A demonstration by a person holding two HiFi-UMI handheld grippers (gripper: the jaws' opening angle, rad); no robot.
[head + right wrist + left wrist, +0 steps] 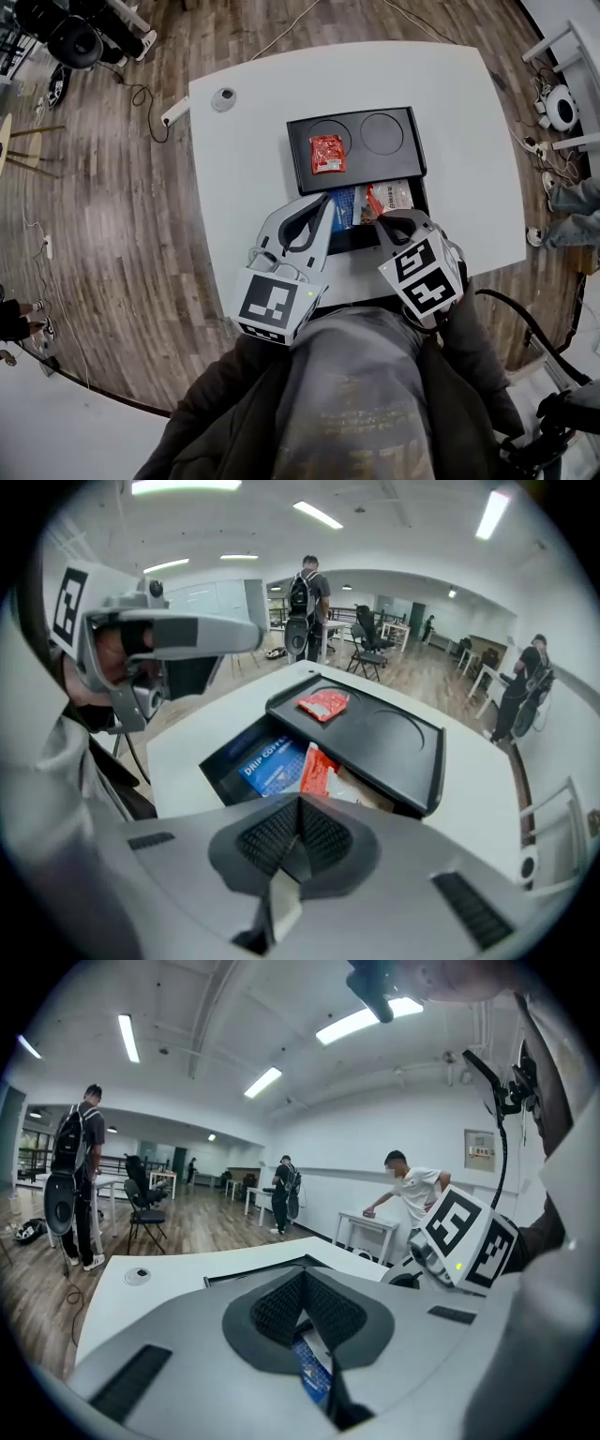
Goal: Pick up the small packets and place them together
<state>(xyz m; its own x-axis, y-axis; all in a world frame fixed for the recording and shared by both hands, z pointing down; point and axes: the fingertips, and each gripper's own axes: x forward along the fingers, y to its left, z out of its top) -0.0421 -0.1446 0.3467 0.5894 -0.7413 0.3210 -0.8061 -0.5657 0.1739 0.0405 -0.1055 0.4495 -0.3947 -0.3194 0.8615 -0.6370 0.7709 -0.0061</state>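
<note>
**Item 1: left gripper** (325, 200) (305, 1283). Your left-hand tongs are closed: in the left gripper view the ribbed pads meet at the tip with no gap between them. Below that meeting point, in the slot behind the pads, a blue strip (314, 1372) with a white edge shows. You cannot tell whether it is pinched or only seen through the slot. From the head view the tip sits at the left edge of the blue packet.

**Item 2: right gripper** (382, 220) (298, 801). Your right-hand tongs are also closed, pads pressed together at the tip. A pale strip (281, 897) shows in the slot behind them, and what it is cannot be made out. The tip lies at the near end of the red-and-white packet, but no view shows whether they touch.

**Item 3: red packet** (328, 153) (323, 704). Lies flat on the black tray (403, 159) (403, 738), over its left round recess.

**Item 4: blue packet** (345, 208) (267, 766). Lies face up in the black box (352, 241) (214, 758) just on your side of the tray.

**Item 5: red-and-white packet** (392, 195) (321, 769). In the same box, just right of the blue packet, its far end against the tray's near rim.

**Item 6: white table** (244, 169) (187, 733). Carries the tray and the box.
</note>
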